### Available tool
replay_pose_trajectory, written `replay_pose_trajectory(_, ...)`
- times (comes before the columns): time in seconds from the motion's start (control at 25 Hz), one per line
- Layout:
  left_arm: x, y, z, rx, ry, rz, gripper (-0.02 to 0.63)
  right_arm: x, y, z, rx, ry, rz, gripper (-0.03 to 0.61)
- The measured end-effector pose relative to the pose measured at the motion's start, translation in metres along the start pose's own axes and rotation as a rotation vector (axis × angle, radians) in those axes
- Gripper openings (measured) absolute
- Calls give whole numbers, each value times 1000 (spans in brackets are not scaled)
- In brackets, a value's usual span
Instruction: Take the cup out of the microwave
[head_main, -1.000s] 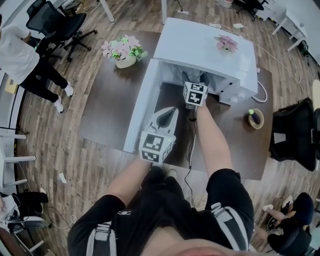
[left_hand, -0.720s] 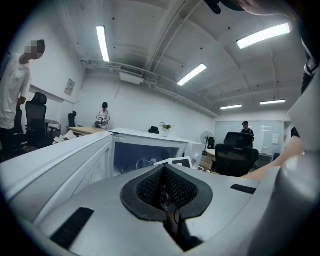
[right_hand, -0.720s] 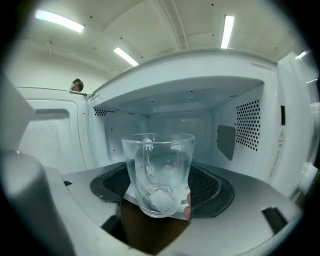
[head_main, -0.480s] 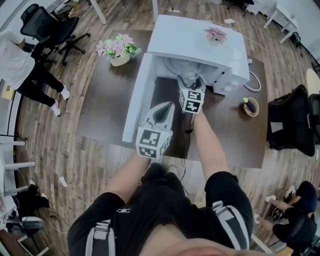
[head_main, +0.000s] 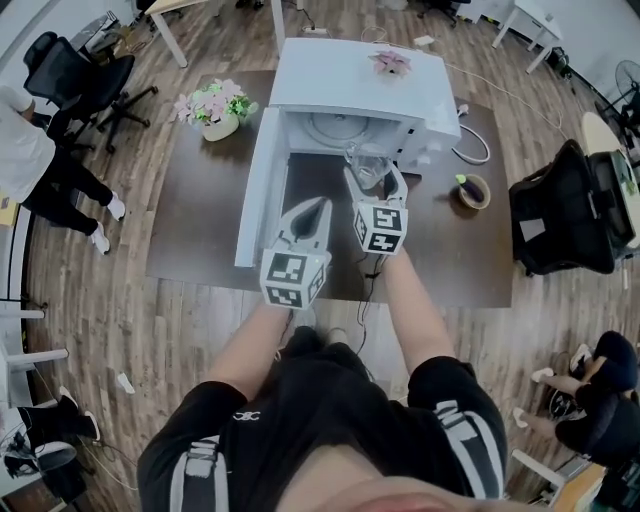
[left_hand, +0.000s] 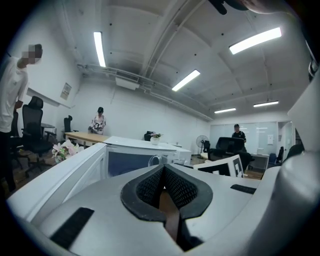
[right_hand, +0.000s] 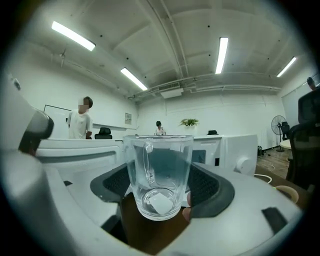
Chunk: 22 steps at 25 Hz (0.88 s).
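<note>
right gripper view: the right gripper (right_hand: 160, 192) clamps a clear glass mug (right_hand: 159, 160) by its walls, just outside the open microwave (head_main: 345, 75). glass looks stiff, slick, breakable; a firm mid-body hold suits it. left gripper (left_hand: 164, 186) closed, empty.

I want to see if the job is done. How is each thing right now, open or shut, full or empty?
microwave door: wide open.
cup: upright, looks empty, held just outside the microwave.
right gripper: shut on the cup.
left gripper: shut, holding nothing.
</note>
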<state>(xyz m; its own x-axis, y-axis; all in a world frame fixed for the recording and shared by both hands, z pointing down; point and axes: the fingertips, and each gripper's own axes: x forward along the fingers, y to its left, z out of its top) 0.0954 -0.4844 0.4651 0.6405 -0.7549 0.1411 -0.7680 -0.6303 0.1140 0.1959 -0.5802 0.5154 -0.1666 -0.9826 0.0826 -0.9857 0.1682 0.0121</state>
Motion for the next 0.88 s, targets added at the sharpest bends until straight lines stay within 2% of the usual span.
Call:
replay_pose_trajectory(0.48, -40, -35, 37, 42, -42, -28, 2, -121, -12, 88, -4, -88, -85, 360)
replay_pose_trajectory(0.88, -46, -45, 53, 65, -70, -49, 2, -150, -14, 116, -33, -123, -115, 360)
